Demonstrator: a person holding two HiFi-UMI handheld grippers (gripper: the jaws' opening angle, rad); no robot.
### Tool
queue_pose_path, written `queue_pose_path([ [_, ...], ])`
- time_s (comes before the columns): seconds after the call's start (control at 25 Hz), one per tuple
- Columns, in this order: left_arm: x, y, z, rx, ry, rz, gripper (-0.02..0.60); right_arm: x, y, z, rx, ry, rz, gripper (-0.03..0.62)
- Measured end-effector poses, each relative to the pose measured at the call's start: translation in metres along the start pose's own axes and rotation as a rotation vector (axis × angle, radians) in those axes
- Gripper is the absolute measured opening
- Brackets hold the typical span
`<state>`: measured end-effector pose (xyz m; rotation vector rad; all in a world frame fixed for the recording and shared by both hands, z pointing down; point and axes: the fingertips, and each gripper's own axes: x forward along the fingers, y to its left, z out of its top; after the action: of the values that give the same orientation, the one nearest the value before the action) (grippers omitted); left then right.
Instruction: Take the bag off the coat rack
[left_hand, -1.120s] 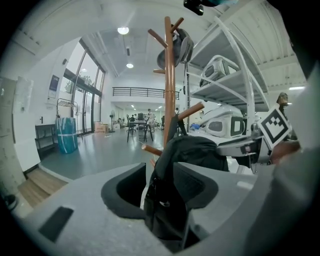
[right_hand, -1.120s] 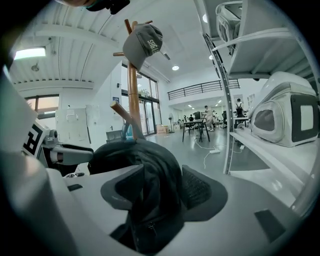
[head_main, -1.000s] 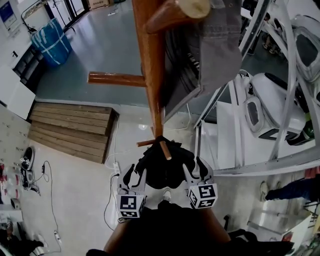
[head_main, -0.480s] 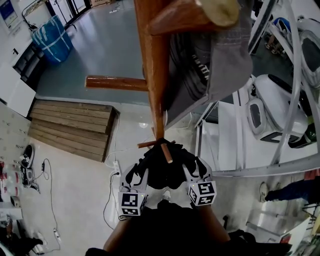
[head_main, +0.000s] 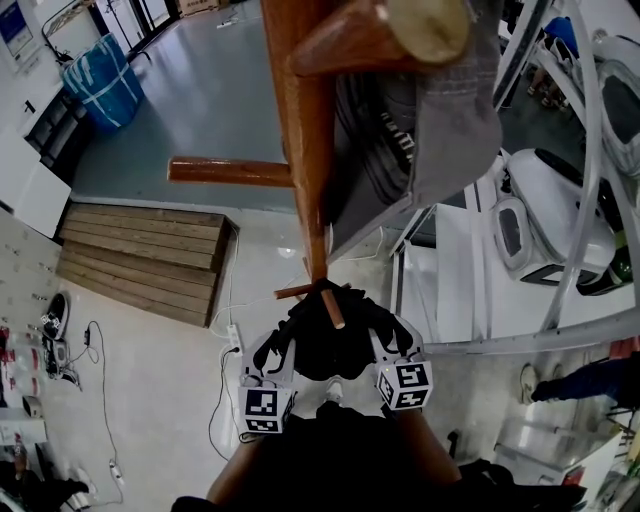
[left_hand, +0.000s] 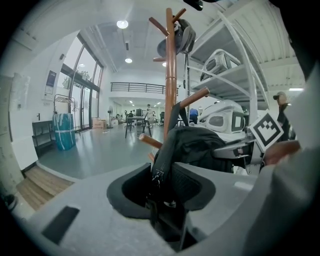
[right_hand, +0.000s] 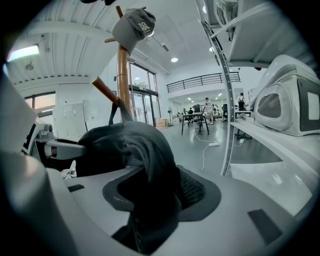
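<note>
Tools closing round (slumped, black) bag

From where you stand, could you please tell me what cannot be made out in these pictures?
Foot of the rack: head view, hidden behind the bag.
Rack's top: head view, cut off by the upper edge.
Print on the cap: right gripper view, too small to read.
The person at right: head view, cut off by the edge.
</note>
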<state>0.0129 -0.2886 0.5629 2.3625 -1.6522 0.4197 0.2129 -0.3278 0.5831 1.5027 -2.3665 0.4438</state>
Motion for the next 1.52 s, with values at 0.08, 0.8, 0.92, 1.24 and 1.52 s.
queue_pose_path([
  [0.08, 0.000, -0.001, 0.000, 0.007, 0.001, -0.005, 0.124, 0.000, -0.001, 0.000, -0.001, 0.002, -0.005, 0.179],
  [0.8, -0.004, -0.009, 0.002, 0.036, -0.008, -0.095, 0.078, -0.009, 0.001, -0.003, 0.011, 0.008, -0.046, 0.104],
  [0.92, -0.005, -0.010, 0.003, 0.038, -0.009, -0.111, 0.075, -0.011, 0.002, -0.004, 0.017, 0.009, -0.053, 0.100],
  [1.24, -0.011, -0.012, 0.011, 0.057, -0.027, -0.151, 0.074, -0.021, 0.007, -0.004, 0.034, -0.002, -0.082, 0.089],
  [1.52, -0.021, -0.015, 0.017, 0.058, -0.050, -0.192, 0.072, -0.034, 0.012, 0.000, 0.038, -0.021, -0.111, 0.086],
])
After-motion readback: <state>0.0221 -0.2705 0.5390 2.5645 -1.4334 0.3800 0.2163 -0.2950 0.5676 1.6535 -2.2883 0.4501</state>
